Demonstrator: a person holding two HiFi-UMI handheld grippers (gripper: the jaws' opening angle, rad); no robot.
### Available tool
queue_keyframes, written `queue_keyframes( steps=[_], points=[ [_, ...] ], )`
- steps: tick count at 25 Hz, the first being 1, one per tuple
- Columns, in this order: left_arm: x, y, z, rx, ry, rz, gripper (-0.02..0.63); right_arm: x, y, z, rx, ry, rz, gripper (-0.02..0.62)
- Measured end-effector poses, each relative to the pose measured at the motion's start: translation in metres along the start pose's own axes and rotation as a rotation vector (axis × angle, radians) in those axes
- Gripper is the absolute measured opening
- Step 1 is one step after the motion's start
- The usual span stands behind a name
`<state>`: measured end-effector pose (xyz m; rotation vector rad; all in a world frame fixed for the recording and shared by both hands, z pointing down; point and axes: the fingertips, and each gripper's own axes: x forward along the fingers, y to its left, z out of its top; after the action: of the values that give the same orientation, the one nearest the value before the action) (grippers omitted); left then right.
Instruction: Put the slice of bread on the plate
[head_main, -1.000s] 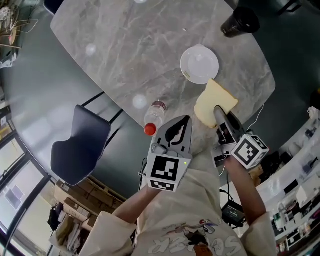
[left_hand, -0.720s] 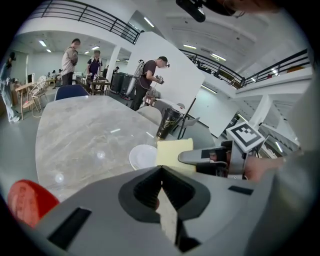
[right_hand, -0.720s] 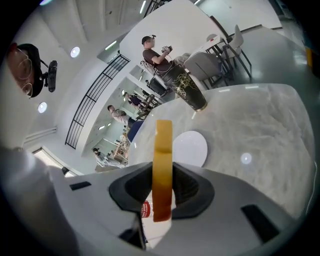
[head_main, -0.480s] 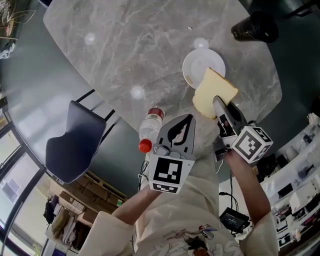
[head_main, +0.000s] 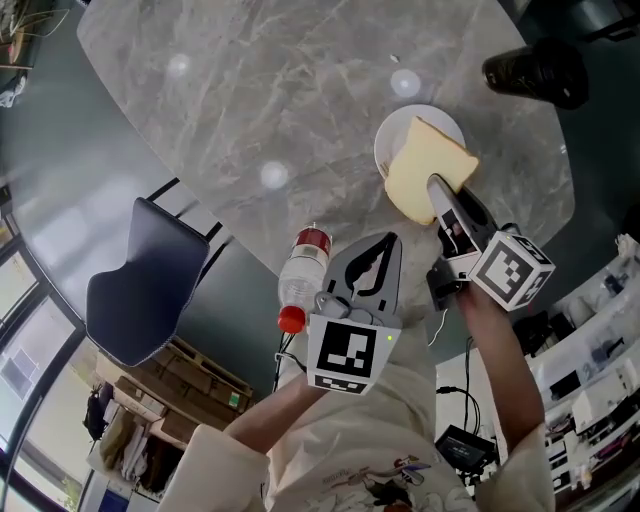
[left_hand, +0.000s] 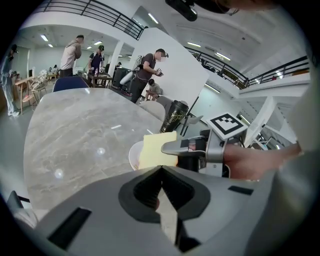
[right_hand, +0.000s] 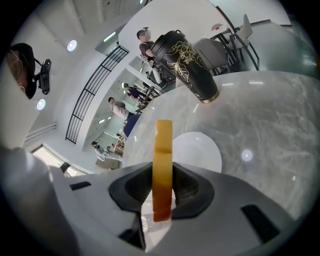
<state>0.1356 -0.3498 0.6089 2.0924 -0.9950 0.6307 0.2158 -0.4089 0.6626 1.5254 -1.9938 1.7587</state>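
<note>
— So, the right gripper (head_main: 437, 186)?
— Clenched on the slice of bread (head_main: 425, 165), pinching its lower end between the fingers (right_hand: 131, 189), with the crust edge turned toward the right gripper view.
— And where, exactly?
— Above the white plate (head_main: 402, 128), covering its near half in the head view; touching or apart, impossible to tell. Beyond the plate, a black tumbler with a gold leaf print (right_hand: 186, 62), upright on the grey marble worktop (head_main: 270, 90).
— And the left gripper (head_main: 383, 240)?
— Clenched too, with nothing between the fingers. Hangs off the worktop's near edge, close to the person's chest, pointing toward the bread.
— Anything beside it?
— A clear plastic bottle with a red cap (head_main: 300, 275), just to its left at the worktop's near edge. Further left, down on the floor, a dark chair (head_main: 140, 290).
</note>
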Motion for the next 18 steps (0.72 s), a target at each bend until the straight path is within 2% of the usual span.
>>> queue_keyframes(
  steps=[3, 7, 11, 18],
  points=[
    [0.003, -0.003, -0.002, -0.002, 0.002, -0.016, 0.009, 0.010, -0.004, 0.001, 0.011, 0.014, 0.003, 0.092],
    [0.007, -0.007, -0.002, -0.007, 0.011, -0.037, 0.009, 0.016, -0.008, 0.003, -0.058, 0.021, -0.034, 0.092],
    [0.009, -0.010, 0.002, -0.020, 0.007, -0.054, 0.009, 0.020, -0.011, 0.007, -0.076, 0.037, -0.050, 0.092],
    [0.012, -0.013, 0.006, -0.014, 0.008, -0.070, 0.009, 0.024, -0.018, 0.011, -0.224, 0.083, -0.144, 0.103]
  ],
)
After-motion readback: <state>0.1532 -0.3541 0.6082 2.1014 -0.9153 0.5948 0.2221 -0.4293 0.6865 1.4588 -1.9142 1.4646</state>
